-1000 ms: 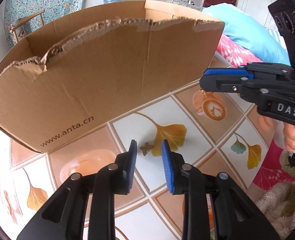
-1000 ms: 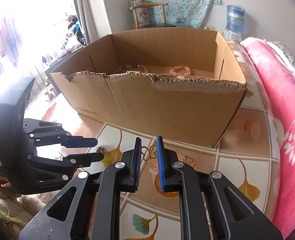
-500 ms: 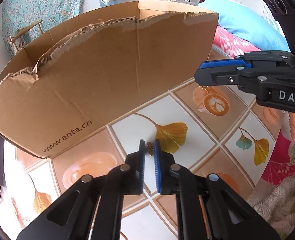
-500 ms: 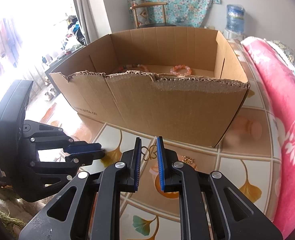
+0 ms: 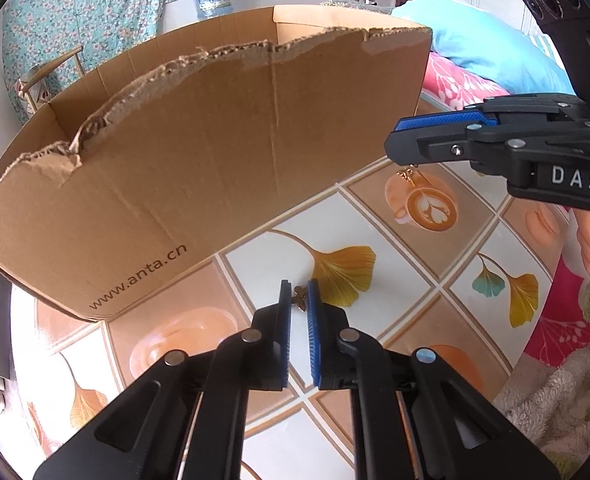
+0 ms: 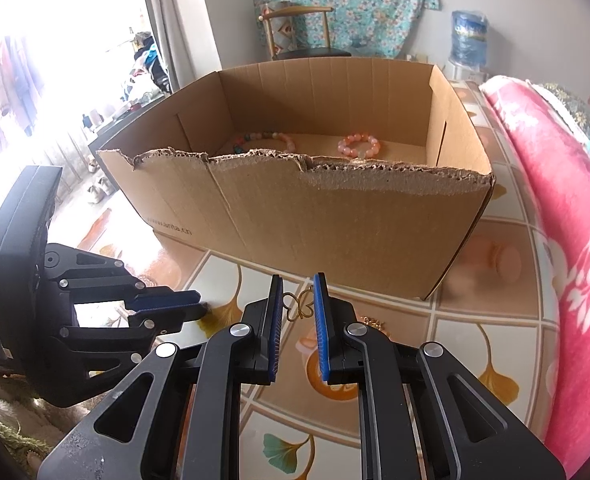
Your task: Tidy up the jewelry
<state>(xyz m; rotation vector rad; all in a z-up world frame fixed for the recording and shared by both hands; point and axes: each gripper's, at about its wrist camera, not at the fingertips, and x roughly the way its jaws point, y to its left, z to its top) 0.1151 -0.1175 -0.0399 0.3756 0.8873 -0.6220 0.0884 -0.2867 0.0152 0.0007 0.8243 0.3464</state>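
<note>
The left gripper (image 5: 298,294) was found with its jaws pinched on a small bronze charm (image 5: 299,299) at the very tips, low over the tabletop (image 5: 375,224), above a printed yellow leaf. The right gripper (image 6: 298,295) was found with its jaws closed on a gold wire butterfly piece (image 6: 299,307), held clear of the tabletop surface. In the left wrist view the right gripper (image 5: 405,148) was seen from the side, with a small gold piece hanging beneath its tips. A further gold item (image 6: 371,323) was noted lying on the tabletop just beside the right gripper's fingers. An open cardboard box (image 6: 335,220) with a torn front edge stood just beyond both grippers. Two bead bracelets were observed inside it on the floor of the box: a multicoloured one (image 6: 265,139) to the left and a pink one (image 6: 359,146) to the right, lying apart. A pink blanket (image 6: 555,200) lay along the right side.
</note>
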